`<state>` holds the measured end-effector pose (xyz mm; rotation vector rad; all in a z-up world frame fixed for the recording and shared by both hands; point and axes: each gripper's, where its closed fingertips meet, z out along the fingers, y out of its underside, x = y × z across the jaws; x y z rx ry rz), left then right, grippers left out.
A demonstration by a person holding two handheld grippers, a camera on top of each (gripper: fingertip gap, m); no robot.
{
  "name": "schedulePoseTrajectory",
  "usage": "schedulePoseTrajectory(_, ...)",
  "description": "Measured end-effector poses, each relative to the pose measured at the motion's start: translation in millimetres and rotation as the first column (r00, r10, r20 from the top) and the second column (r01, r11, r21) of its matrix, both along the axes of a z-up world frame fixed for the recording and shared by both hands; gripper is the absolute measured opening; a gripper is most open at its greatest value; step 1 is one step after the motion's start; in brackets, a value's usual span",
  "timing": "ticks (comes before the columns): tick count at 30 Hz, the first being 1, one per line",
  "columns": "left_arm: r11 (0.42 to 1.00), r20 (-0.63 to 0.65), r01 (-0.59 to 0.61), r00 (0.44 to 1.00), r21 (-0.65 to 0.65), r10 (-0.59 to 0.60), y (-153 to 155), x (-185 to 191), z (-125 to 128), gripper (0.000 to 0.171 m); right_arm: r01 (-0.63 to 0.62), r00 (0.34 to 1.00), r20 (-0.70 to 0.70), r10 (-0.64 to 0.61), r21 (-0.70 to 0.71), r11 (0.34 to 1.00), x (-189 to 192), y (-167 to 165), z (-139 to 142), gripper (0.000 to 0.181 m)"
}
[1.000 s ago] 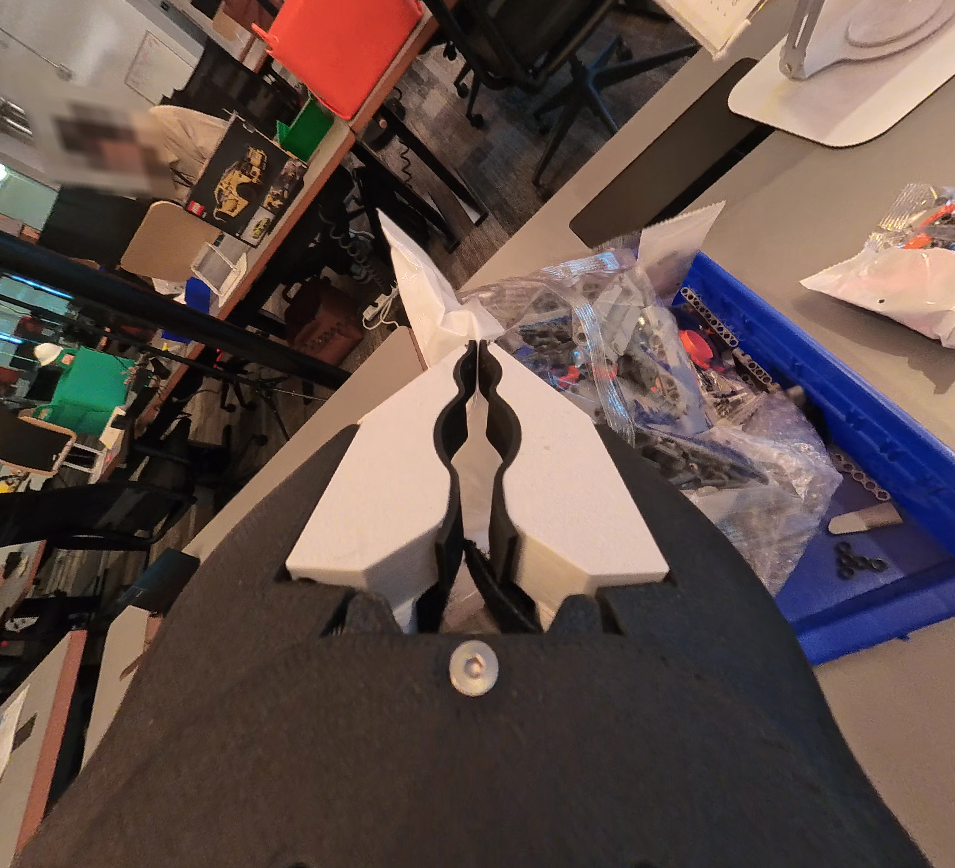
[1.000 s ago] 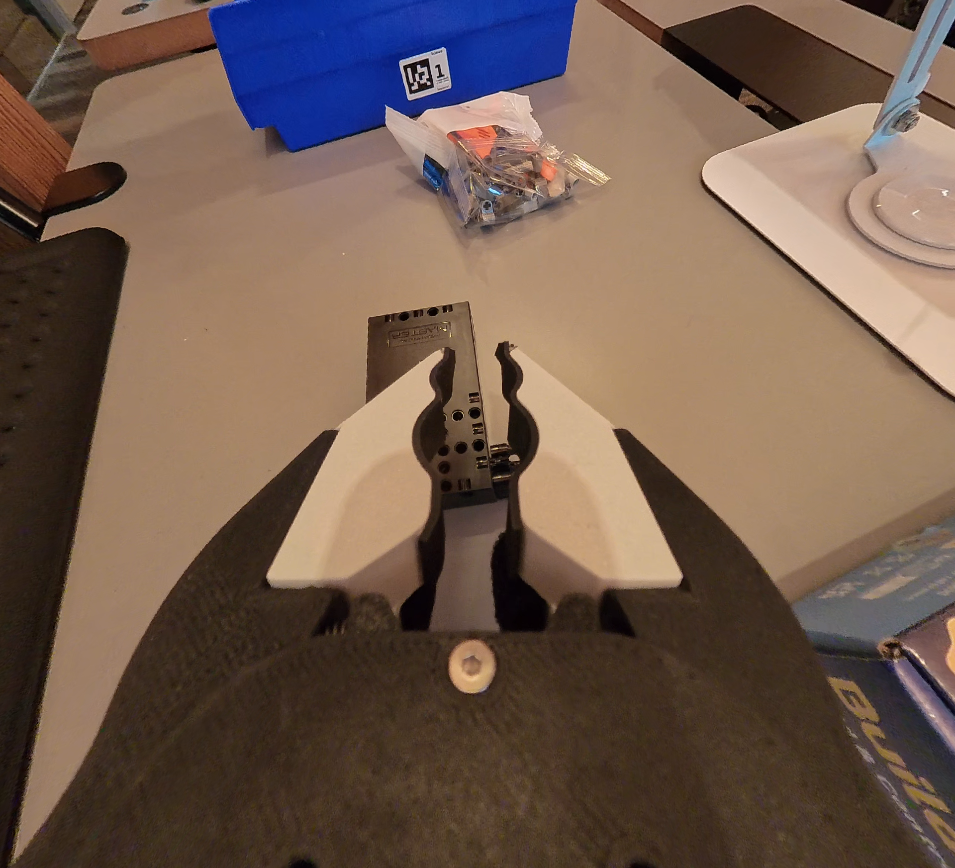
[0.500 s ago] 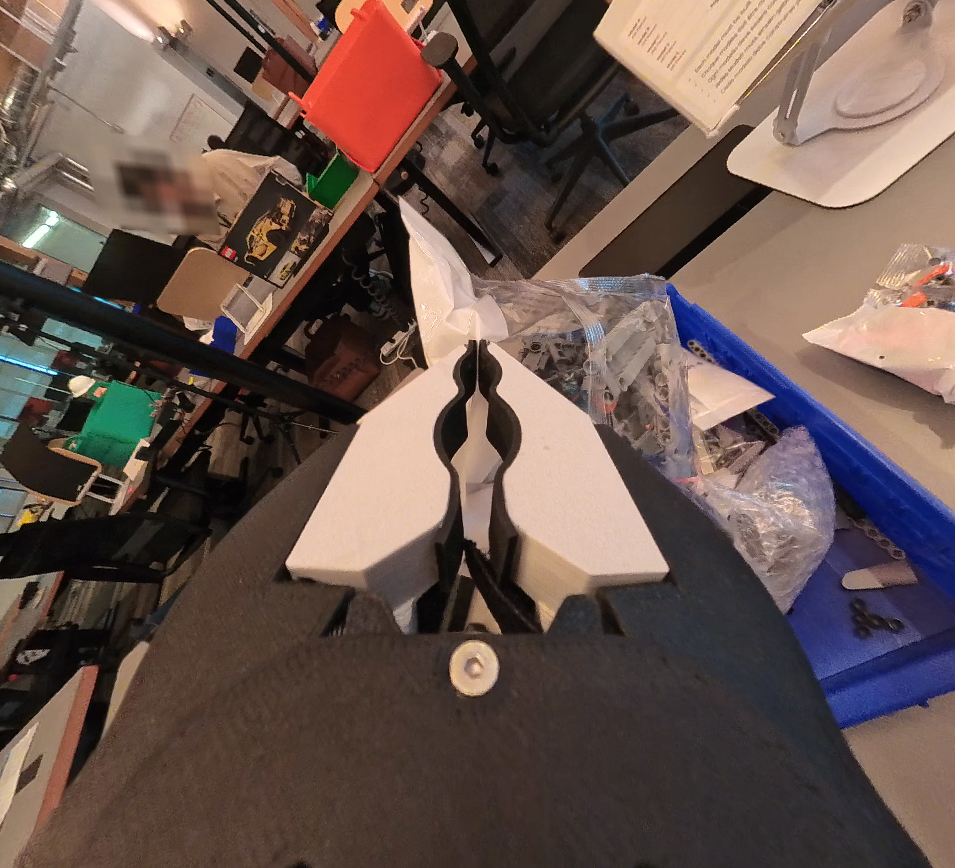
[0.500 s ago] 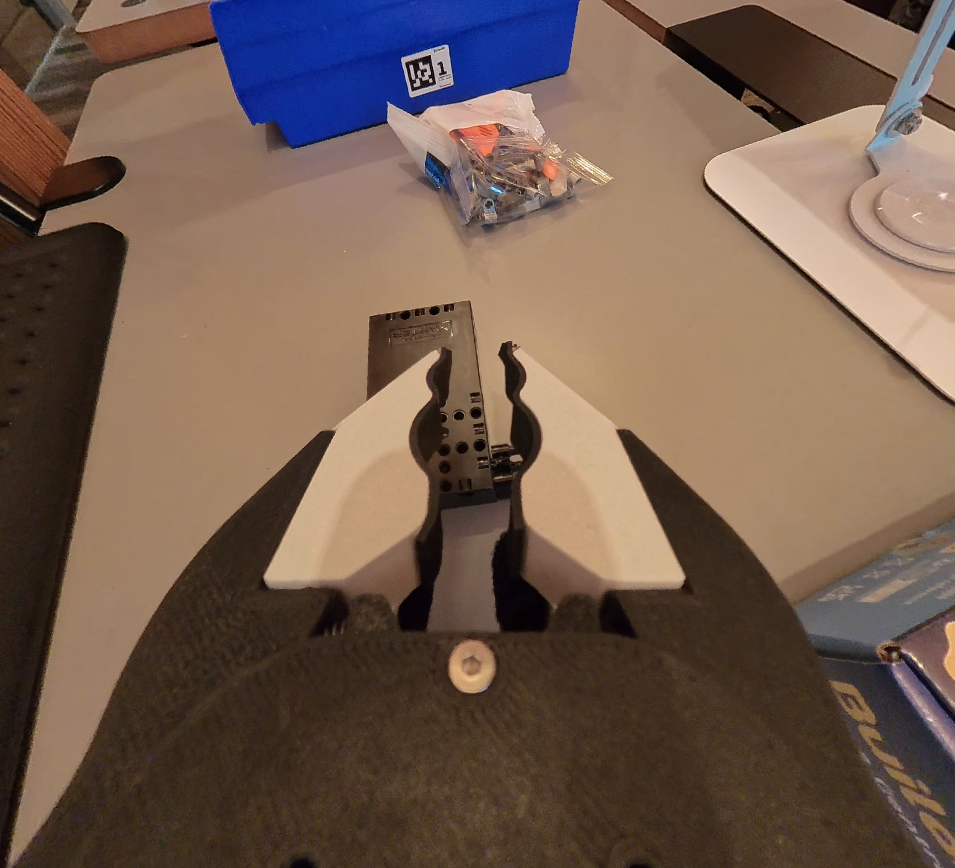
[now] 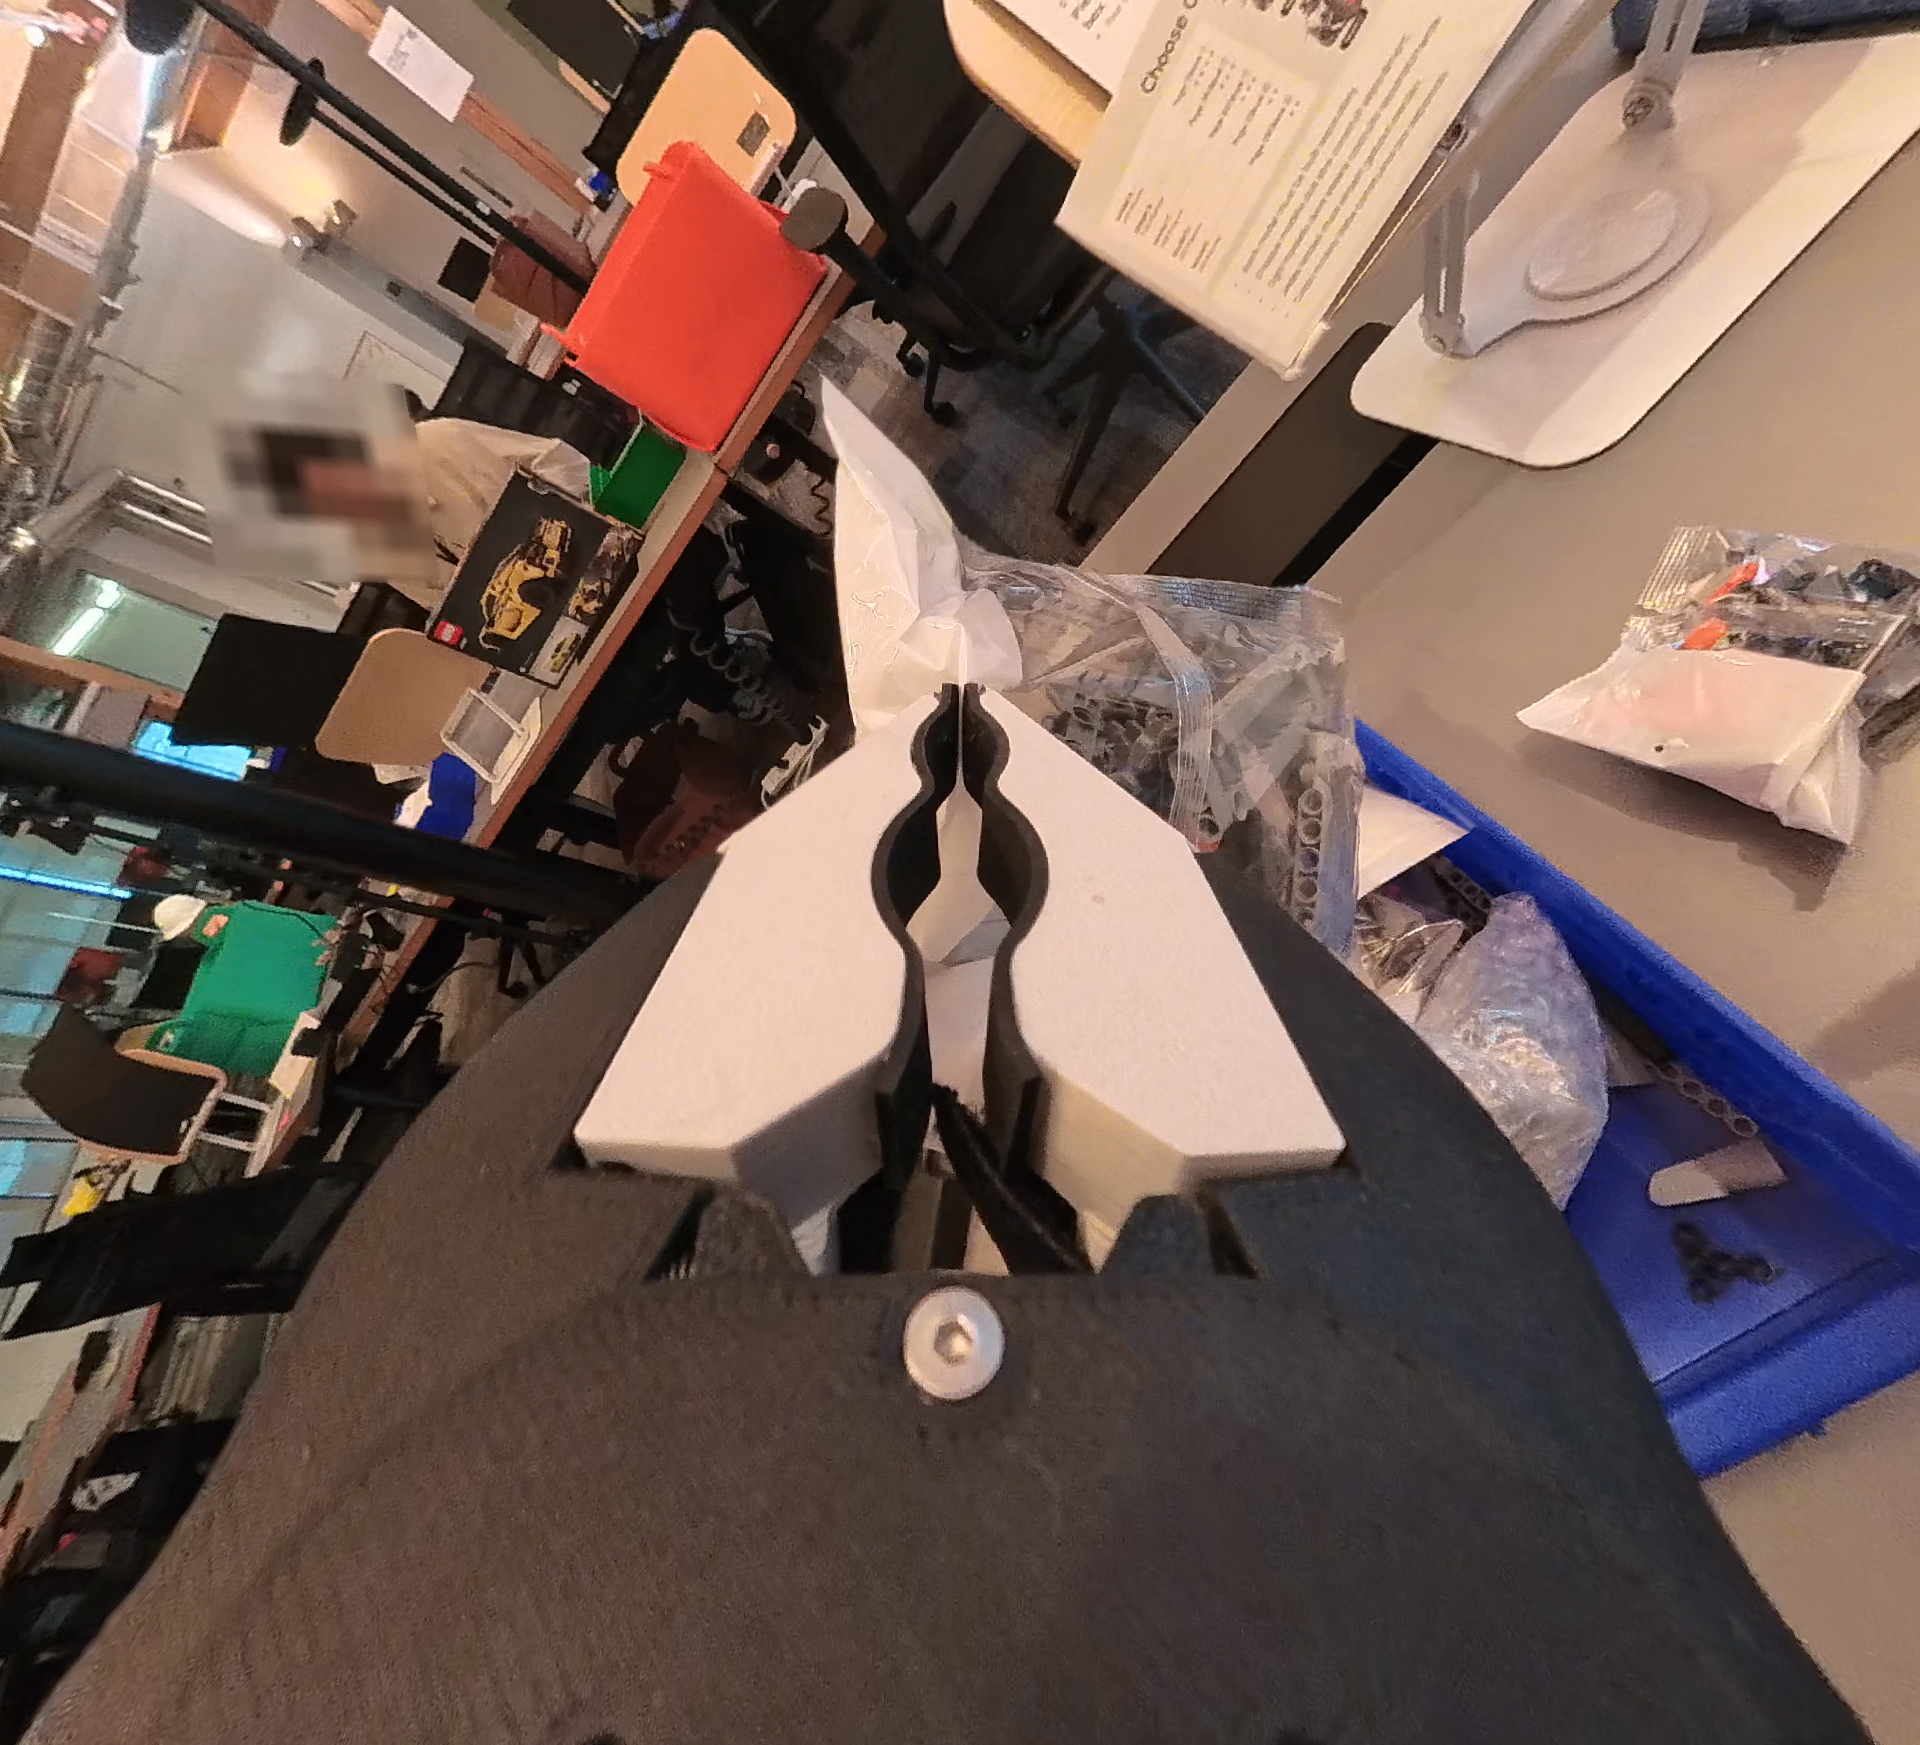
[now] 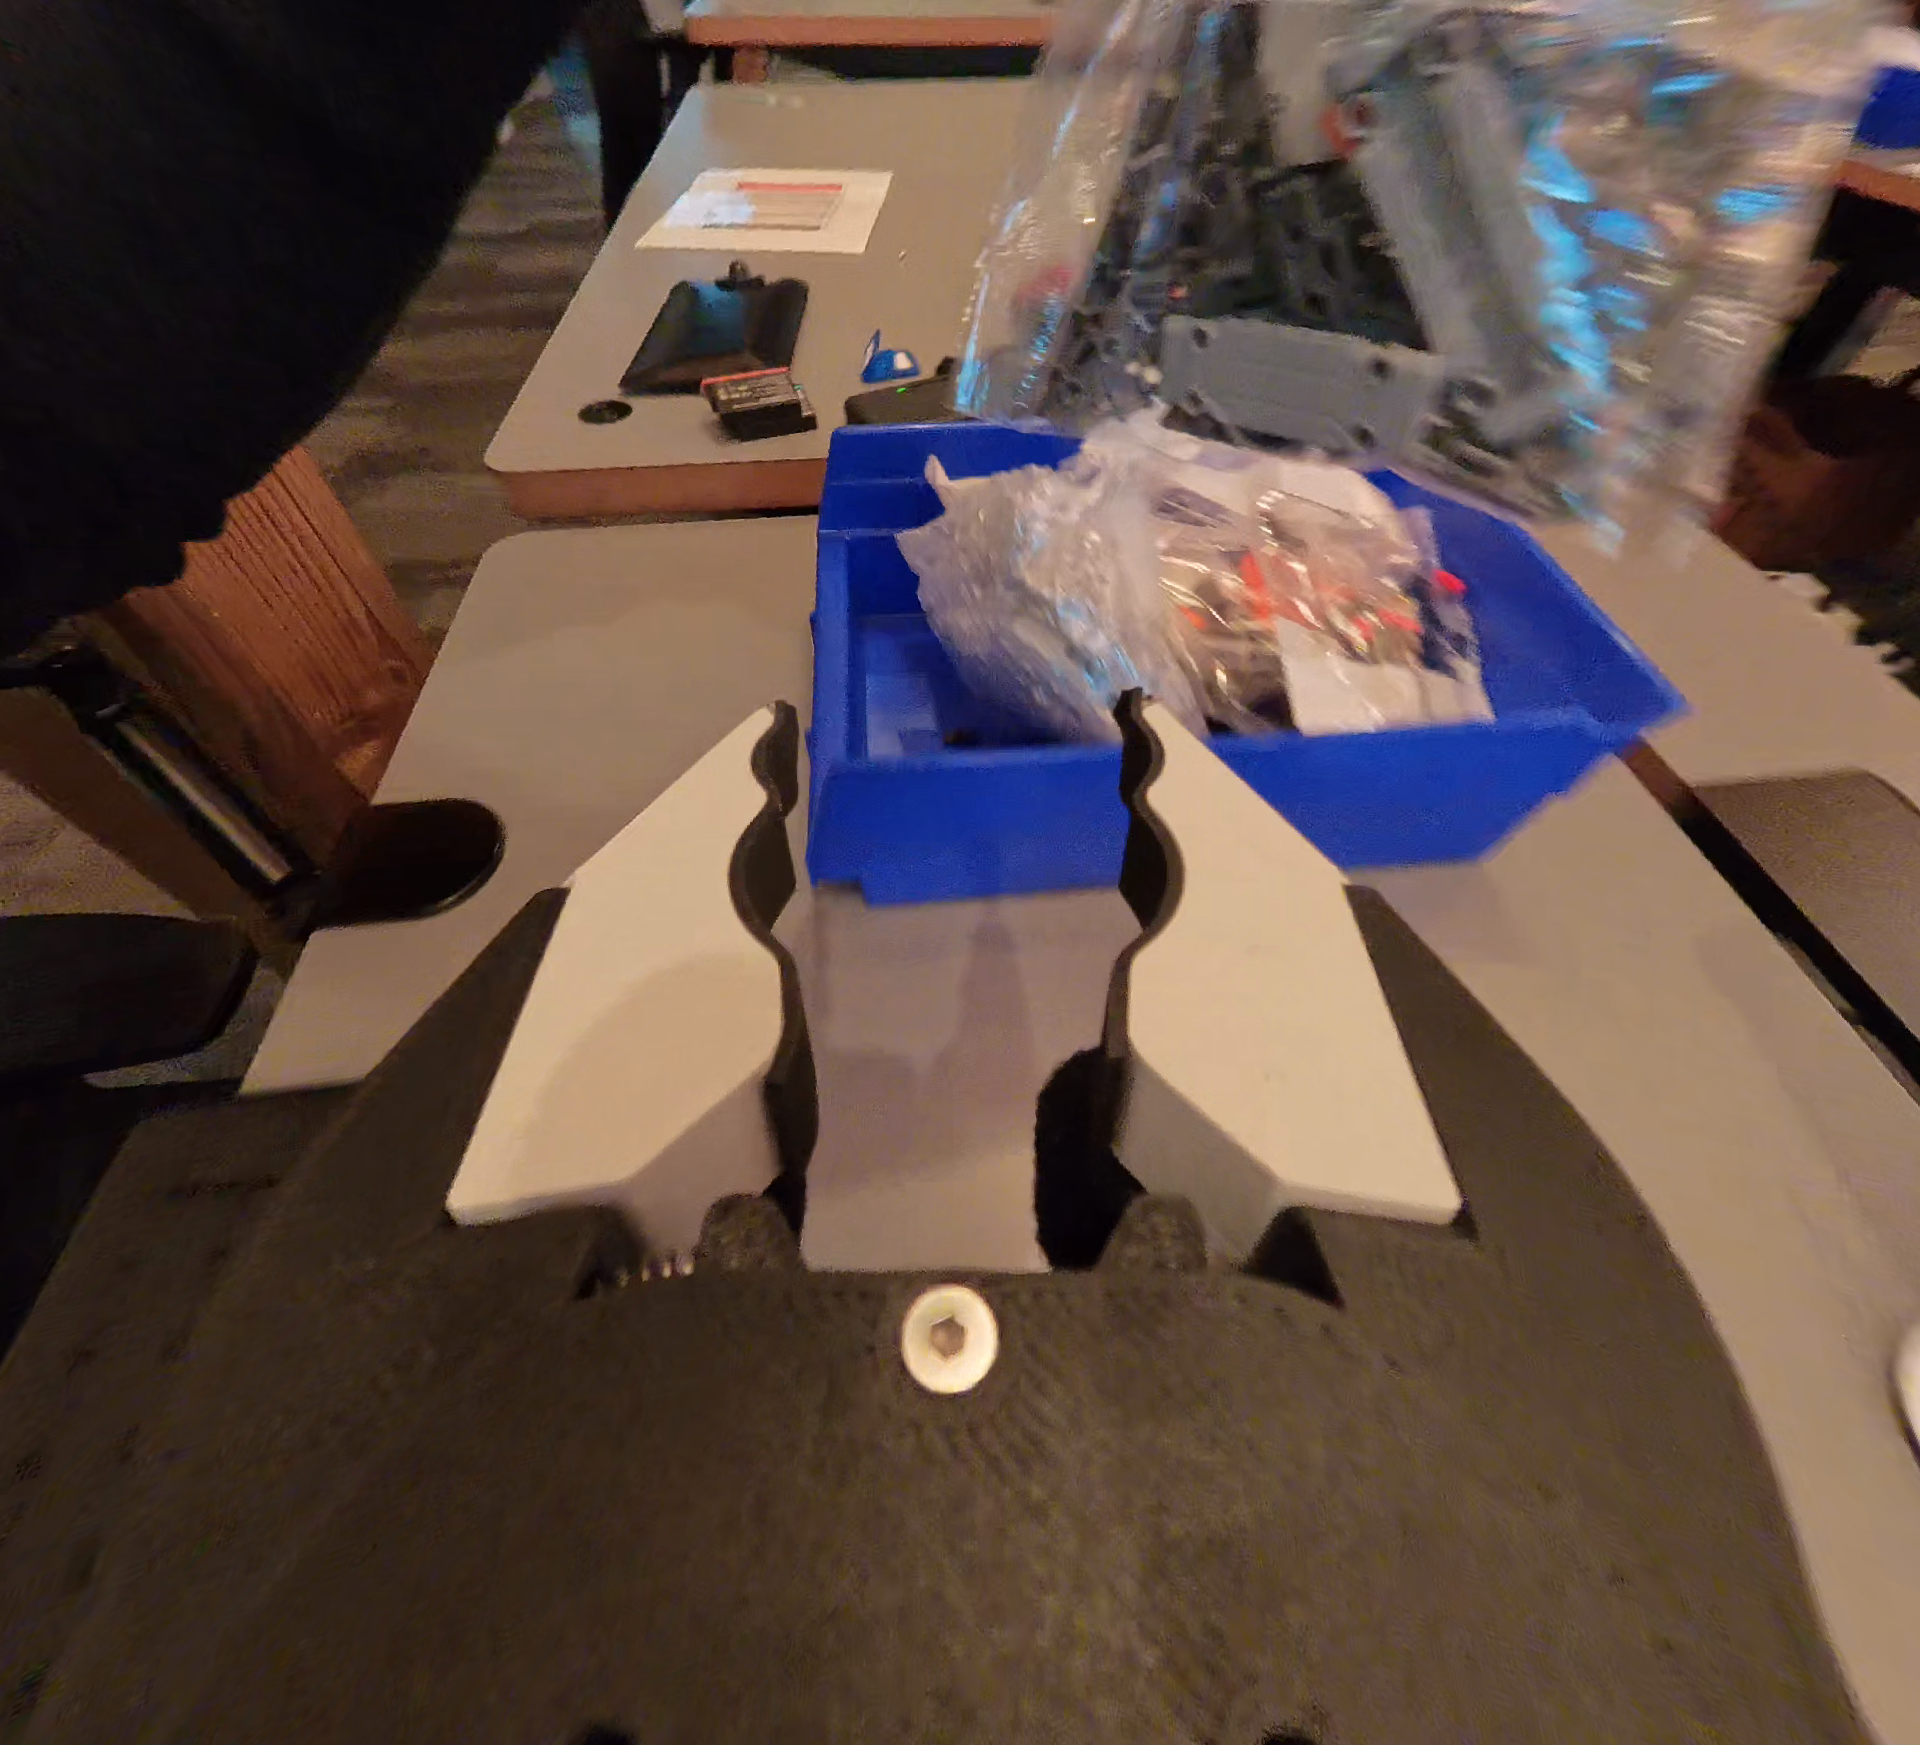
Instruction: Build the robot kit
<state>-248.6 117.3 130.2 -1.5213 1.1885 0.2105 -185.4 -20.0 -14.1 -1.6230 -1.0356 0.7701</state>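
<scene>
Clear bag (image 5: pixel 1174 719) of grey parts hangs pinched in the left gripper (image 5: pixel 957 708) above the blue bin (image 6: pixel 1299 791); the right gripper (image 6: pixel 951 739) gapes empty.

- The left wrist view looks out along the closed fingers of the left gripper (image 5: pixel 960 698), rolled to one side, so the grey table (image 5: pixel 1558 615) runs up the right edge and the room beyond slants.
- It sits close above the blue bin (image 5: pixel 1704 999), held high over it.
- The right wrist view faces level across the table (image 6: pixel 623 646) from low and near, the right gripper (image 6: pixel 956 708) in the foreground.
- Both views share the blue bin (image 6: pixel 1039 812) and the lifted clear bag (image 6: pixel 1403 168).
</scene>
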Motion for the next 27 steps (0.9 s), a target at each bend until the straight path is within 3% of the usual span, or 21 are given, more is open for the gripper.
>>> schedulePoseTrajectory(4,0.999,0.007,0.041,0.999,-0.003,-0.041,-7,16,2,0.0,-0.021,0.996,0.089,0.026,-0.057,0.998,-72,51,-27,0.058)
schedulePoseTrajectory(7,0.998,0.009,0.063,0.998,-0.001,-0.063,-10,24,2,0.0,-0.036,0.985,0.166,0.047,-0.069,0.997,-97,66,-48,0.013)
schedulePoseTrajectory(10,1.0,-0.018,0.025,1.0,0.007,-0.025,2,13,-3,0.0,-0.034,0.975,0.218,0.047,-0.061,0.998,-93,65,-61,0.001)
schedulePoseTrajectory(13,1.0,0.102,-0.016,0.995,-0.026,0.018,26,-13,-3,0.0,-0.068,0.949,0.298,0.102,-0.122,0.99,-80,54,-88,0.0)
schedulePoseTrajectory(16,0.999,0.248,-0.015,0.968,-0.029,0.022,36,-37,19,0.0,-0.057,0.964,0.255,0.073,-0.07,0.996,-76,48,-86,0.0)
schedulePoseTrajectory(19,0.998,0.146,-0.029,0.989,-0.053,0.036,39,-36,4,0.0,-0.077,0.965,0.246,0.092,-0.068,0.995,-75,43,-80,0.0)
schedulePoseTrajectory(23,0.997,0.102,-0.014,0.995,-0.069,0.021,41,-33,-12,0.0,-0.115,0.969,0.209,0.134,-0.098,0.989,-72,40,-81,0.004)
schedulePoseTrajectory(25,0.998,0.129,0.002,0.992,-0.055,0.005,39,-31,-5,0.0,-0.1,0.974,0.192,0.124,-0.127,0.987,-66,42,-76,0.038)
schedulePoseTrajectory(27,0.998,0.153,0.035,0.988,-0.053,-0.027,35,-24,5,0.0,-0.122,0.982,0.13,0.14,-0.142,0.982,-61,39,-60,0.048)
